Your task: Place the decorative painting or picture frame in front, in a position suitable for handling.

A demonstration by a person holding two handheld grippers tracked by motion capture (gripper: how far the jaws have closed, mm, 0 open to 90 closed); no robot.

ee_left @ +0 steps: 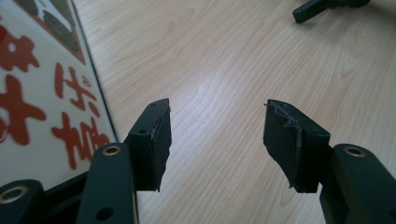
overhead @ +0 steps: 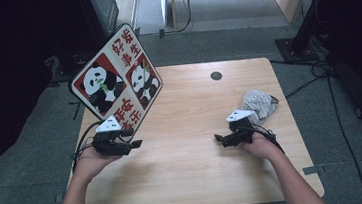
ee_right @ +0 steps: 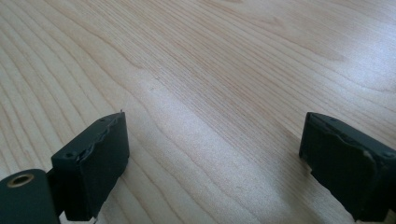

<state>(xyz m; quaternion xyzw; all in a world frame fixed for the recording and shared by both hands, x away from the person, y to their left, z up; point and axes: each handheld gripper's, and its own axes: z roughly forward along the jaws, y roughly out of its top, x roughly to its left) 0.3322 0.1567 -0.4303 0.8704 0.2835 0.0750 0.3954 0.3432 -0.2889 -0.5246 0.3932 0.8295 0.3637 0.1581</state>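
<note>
A white board with two panda pictures and red characters (overhead: 115, 77) stands tilted on its lower corner at the left of the wooden table (overhead: 200, 170). My left gripper (overhead: 135, 144) sits just below that corner, open, with bare wood between its jaws. In the left gripper view the board (ee_left: 42, 98) rises close beside the outer side of the left jaw, and I cannot tell what holds it up. My right gripper (overhead: 220, 139) rests low at the right of the table, open and empty, its jaws wide over the wood (ee_right: 212, 126).
A crumpled grey knitted cloth (overhead: 258, 105) lies just behind the right hand. A round cable hole (overhead: 216, 75) sits near the table's far edge. The other gripper's black jaw tip (ee_left: 317, 9) shows at the top right of the left gripper view.
</note>
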